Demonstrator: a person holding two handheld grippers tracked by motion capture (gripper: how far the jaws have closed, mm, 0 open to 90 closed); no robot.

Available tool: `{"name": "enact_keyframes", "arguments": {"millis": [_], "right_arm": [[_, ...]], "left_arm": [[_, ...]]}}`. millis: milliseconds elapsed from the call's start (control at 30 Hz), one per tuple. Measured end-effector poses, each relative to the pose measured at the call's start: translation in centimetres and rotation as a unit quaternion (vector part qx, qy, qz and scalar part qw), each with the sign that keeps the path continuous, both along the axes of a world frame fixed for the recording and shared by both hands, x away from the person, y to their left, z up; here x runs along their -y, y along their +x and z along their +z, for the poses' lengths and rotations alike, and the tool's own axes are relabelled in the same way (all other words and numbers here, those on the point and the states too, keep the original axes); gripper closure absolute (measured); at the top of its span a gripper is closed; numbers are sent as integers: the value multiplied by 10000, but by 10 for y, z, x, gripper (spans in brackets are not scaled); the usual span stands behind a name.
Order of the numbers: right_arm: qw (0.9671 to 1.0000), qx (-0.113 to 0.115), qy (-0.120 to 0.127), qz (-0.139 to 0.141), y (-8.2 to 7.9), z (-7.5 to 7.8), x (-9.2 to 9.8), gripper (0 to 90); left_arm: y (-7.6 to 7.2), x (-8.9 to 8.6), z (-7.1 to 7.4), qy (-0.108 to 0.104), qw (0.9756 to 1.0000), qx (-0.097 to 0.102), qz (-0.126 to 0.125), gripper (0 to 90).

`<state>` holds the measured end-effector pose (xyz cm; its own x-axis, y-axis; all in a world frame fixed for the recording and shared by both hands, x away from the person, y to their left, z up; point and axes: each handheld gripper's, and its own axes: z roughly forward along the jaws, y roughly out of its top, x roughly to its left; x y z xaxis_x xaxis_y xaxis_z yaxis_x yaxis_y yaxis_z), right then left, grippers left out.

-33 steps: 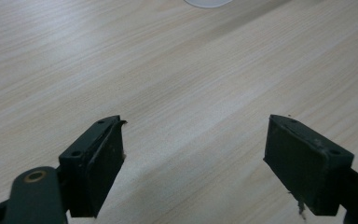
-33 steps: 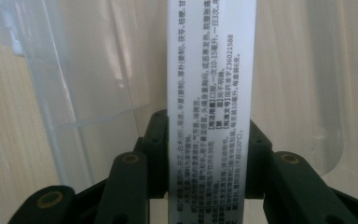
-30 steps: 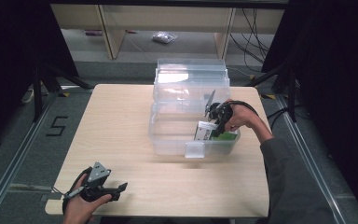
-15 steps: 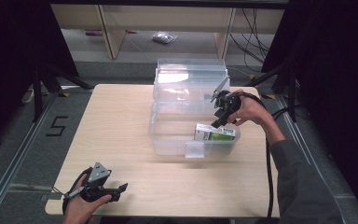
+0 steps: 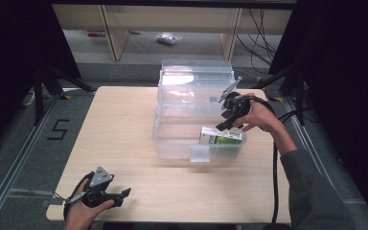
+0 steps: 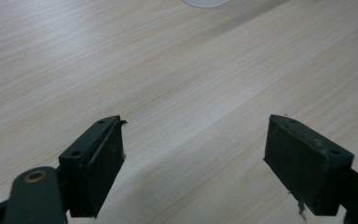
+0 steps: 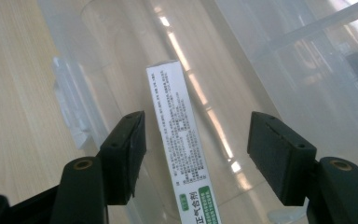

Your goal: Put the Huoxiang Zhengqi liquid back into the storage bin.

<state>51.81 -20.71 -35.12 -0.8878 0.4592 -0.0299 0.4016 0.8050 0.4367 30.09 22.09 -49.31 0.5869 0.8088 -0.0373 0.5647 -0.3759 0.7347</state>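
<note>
High view: the box [image 5: 222, 136], green and white, lies in the near right part of the clear bin [image 5: 172, 139] on the table [image 5: 120, 124]. Its long axis runs left to right across the table, white end to the left, green end toward the bin's right wall. The right gripper [image 5: 222, 125] hangs just above the box, tilted down at it. The left gripper [image 5: 123, 193] rests at the table's near left corner, well apart from the bin.

Left gripper view: the jaws stand wide apart over bare tabletop with nothing between them.

Right gripper view: the jaws have just been opening and now stand apart, the box [image 7: 182, 140] between them but touched by neither pad. Here its long axis runs away from the camera, slightly tilted, the printed white face up and the green end nearest. The bin's clear wall [image 7: 279, 60] shows behind it.
</note>
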Motion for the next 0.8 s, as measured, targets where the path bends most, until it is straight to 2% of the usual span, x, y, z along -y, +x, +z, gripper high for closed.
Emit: {"name": "enact_keyframes", "arguments": {"millis": [100,133,200,267,300,400,433,533,567,600,667,700,767,800], "right_arm": [[9998,140,76,-140,-2,1,1,373],[9995,222,165,-153,-1,1,1,371],[9986,227,381,-273,-2,0,2,363],[9982,195,376,-414,-5,-3,1,350],[9982,266,335,-424,-6,-3,1,346],[9968,338,462,-550,-12,-3,0,333],[9965,337,515,-572,-14,-3,0,331],[9951,358,598,-700,-18,-3,1,323],[9950,414,624,-668,-18,-4,2,321],[9941,303,653,-817,-21,-4,1,320],[9932,491,740,-752,-22,-5,3,315],[9927,463,769,-804,-24,-5,3,308],[9918,560,791,-835,-26,-4,3,305],[9903,506,796,-1021,-29,-3,3,304]], "left_arm": [[1,-1,-1,6,10000,14,7,191],[1,-1,0,27,10000,4,-5,190],[0,0,0,20,10000,-6,2,190],[0,0,-1,-1,10000,7,9,190],[0,0,0,4,10000,12,11,190],[0,0,0,-2,10000,80,-2,190],[0,0,0,14,10000,4,-4,190],[0,0,0,-17,10000,16,9,191],[0,1,-1,-65,10000,32,17,191],[0,1,-1,-83,10000,32,42,190],[0,1,-1,-92,9999,56,49,191],[0,1,-1,-94,9999,63,51,190],[0,1,-1,-81,9999,47,52,190],[0,1,-1,-80,10000,31,39,190]]}}
